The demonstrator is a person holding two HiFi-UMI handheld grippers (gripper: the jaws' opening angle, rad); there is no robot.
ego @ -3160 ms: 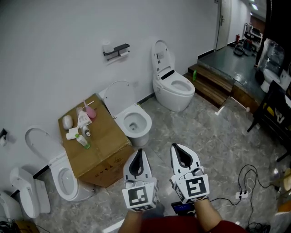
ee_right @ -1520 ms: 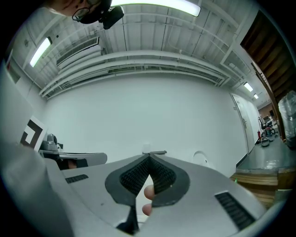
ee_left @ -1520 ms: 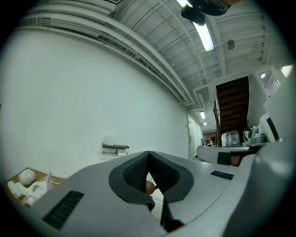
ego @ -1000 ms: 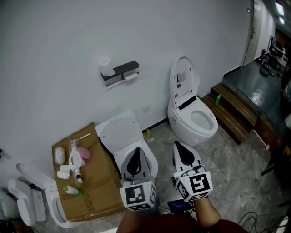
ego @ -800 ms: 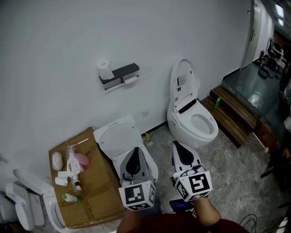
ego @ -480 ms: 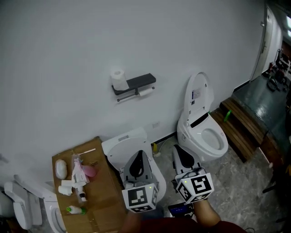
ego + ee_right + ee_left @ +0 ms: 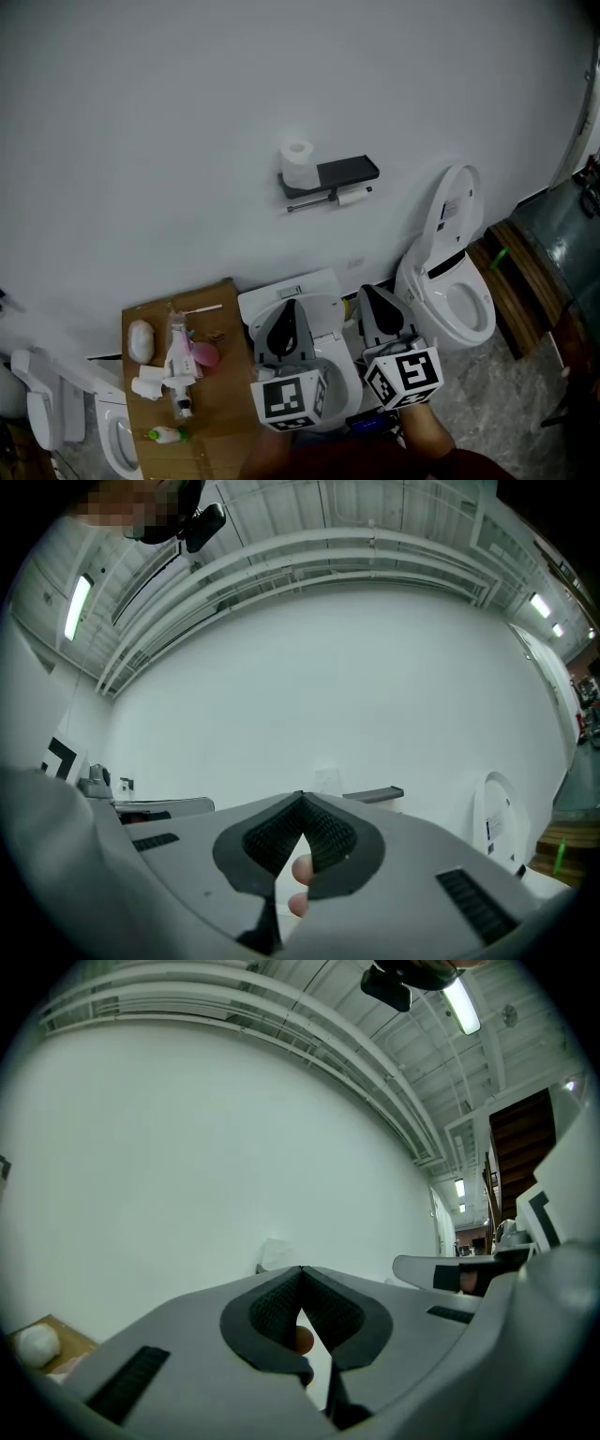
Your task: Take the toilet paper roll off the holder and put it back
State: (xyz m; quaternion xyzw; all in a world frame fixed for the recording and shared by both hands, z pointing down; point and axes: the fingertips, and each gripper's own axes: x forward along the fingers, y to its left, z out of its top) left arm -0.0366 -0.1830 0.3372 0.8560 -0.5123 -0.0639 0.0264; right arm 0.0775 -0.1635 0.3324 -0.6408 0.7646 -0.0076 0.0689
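A white toilet paper roll [image 7: 298,161] stands upright on the left end of a black wall holder [image 7: 345,172]. A smaller roll [image 7: 350,196] hangs on the rod beneath the shelf. My left gripper [image 7: 289,306] and right gripper [image 7: 367,292] are side by side low in the head view, well below the holder, both shut with nothing held. Past the touching tips of the left gripper [image 7: 301,1269], the roll [image 7: 276,1252] shows against the wall. The right gripper [image 7: 300,797] points at the roll [image 7: 328,780] and shelf [image 7: 374,794].
A toilet [image 7: 292,298] with its lid down sits right under the grippers. At the right a second toilet [image 7: 457,281] has its lid up, beside a wooden step [image 7: 525,272]. On the left is a cardboard box [image 7: 220,398] carrying several toiletries, then another toilet [image 7: 105,433].
The view has swung toward the wall: the holder and roll slid right and down in the picture and look nearer. Both grippers stay shut and side by side.
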